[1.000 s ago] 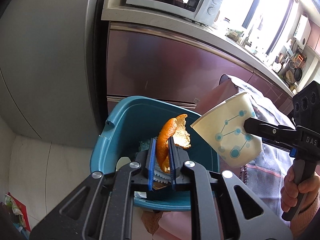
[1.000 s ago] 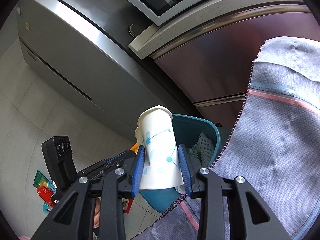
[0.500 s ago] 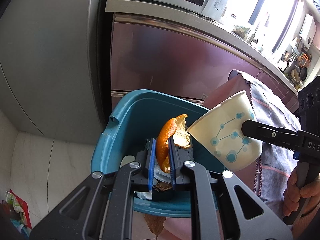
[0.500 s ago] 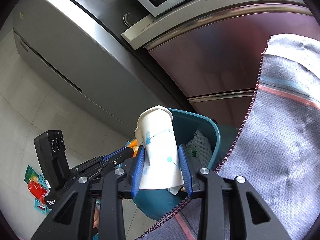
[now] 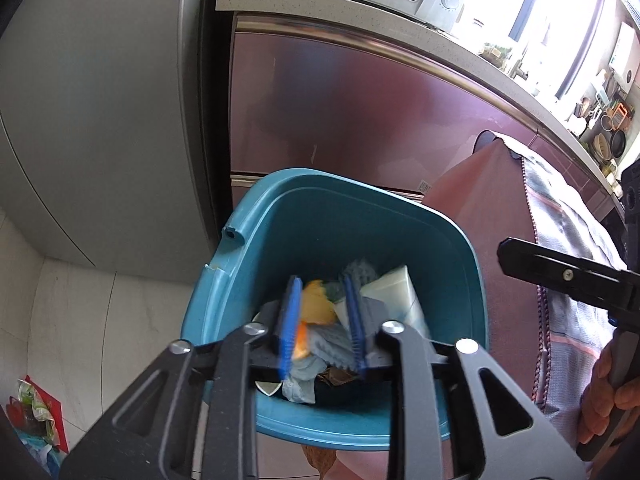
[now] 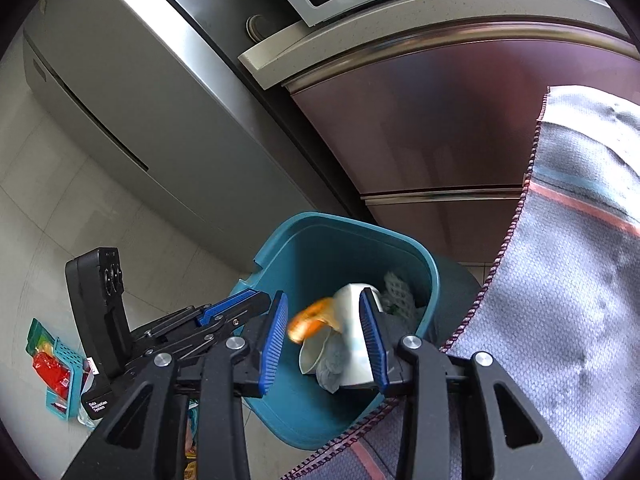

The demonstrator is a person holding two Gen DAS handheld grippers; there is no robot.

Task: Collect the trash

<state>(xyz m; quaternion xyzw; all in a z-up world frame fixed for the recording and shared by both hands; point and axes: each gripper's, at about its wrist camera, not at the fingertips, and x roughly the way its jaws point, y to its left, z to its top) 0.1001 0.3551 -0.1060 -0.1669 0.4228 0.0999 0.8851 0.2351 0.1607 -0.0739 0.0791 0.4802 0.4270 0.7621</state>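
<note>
While both claws hang over the teal bin (image 5: pixel 240 280), the left claw (image 5: pixel 322 324) has just opened off the orange peel (image 5: pixel 316 306); the right claw (image 6: pixel 326 338) gapes, paper cup (image 6: pixel 354 344) loose inside

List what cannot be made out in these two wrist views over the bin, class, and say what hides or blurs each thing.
- Orange peel: motion-blurred in both views, so whether it has landed is unclear.
- Paper cup: its printed side is hidden; the right wrist view shows it partly behind a blue pad.
- Bin bottom: covered by trash and the left gripper.
- Right gripper fingers: cut off by the left wrist view's right edge.
- Floor wrappers: too small to read.
</note>
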